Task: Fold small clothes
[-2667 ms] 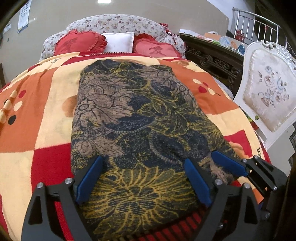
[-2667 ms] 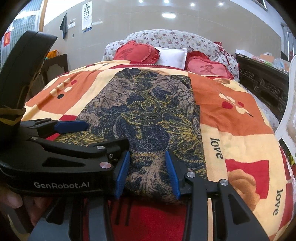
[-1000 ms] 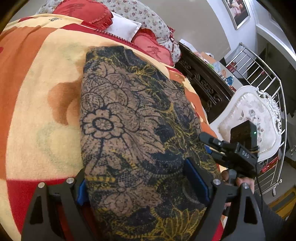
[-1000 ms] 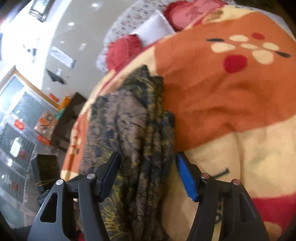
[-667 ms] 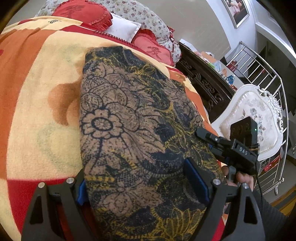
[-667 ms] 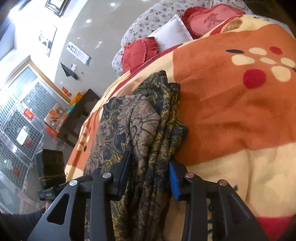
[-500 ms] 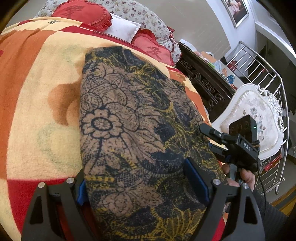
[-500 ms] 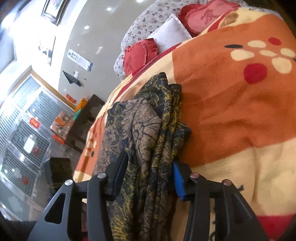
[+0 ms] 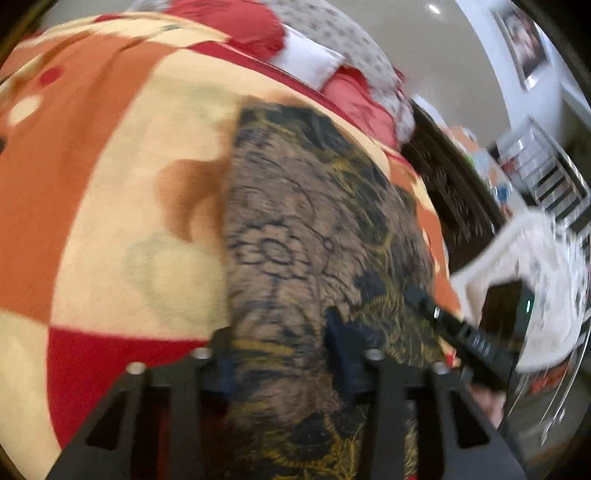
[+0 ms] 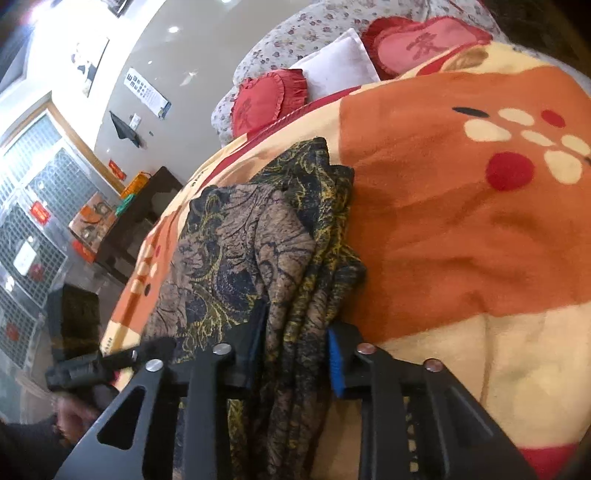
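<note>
A bed [image 10: 461, 229] under a patchwork blanket filled the room — red heart cushions [image 10: 269, 99] at its floral headboard [image 10: 295, 40], an eye chart [image 10: 147, 90] on the grey wall.

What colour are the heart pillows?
Red heart pillows, clearest in the right wrist view.

Under my work lies a fleece blanket [image 10: 461, 229] in orange, cream and red blocks, with a cream-and-red dot flower [image 10: 524, 147] printed on the orange; at the bed's head I see two red heart cushions [image 10: 269, 98], a white pillow [image 10: 340, 62] between them, and a flowered headboard [image 10: 295, 33] behind; an eye chart [image 10: 147, 90] hangs on the wall; a white ornate chair [image 9: 546, 266] stands beside the bed, a dark carved cabinet [image 9: 450, 192] beyond it.
</note>
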The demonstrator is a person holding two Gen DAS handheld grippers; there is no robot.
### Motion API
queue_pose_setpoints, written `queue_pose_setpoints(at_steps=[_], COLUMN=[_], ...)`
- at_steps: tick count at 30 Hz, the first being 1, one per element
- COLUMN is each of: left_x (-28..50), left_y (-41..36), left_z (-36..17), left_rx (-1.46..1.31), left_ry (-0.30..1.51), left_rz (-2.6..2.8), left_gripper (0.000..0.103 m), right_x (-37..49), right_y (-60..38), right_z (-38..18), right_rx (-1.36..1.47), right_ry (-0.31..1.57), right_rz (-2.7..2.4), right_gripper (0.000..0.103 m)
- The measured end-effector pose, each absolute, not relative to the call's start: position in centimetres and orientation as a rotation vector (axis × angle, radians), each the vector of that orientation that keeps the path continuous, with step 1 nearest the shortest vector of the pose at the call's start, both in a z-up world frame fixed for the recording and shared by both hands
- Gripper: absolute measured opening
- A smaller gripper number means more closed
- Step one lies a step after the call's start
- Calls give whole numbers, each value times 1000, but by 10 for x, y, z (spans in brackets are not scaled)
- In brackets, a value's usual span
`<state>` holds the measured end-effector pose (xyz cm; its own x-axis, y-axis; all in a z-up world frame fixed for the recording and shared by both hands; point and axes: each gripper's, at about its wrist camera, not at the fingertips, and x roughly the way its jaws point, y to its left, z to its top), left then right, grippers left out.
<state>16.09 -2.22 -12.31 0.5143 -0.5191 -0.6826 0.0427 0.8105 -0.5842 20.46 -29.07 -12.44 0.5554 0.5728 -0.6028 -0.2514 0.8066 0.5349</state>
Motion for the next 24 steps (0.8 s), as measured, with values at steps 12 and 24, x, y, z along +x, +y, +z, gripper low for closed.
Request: queue_pose_setpoints(at_steps=[12,24], left_x=[153,126], left_y=[-9,87], left_z=[-93,-79], left_rx=[-463,-415], left_ry=[944,931], left_rz=[-345,-260], left_gripper=[19,19], right_x=[202,210], right_y=[-271,-181], right_z=[-108,-111], right_rx=[467,500], right_ry=[965,1032], right_rz=[416,536], right_gripper=[16,16])
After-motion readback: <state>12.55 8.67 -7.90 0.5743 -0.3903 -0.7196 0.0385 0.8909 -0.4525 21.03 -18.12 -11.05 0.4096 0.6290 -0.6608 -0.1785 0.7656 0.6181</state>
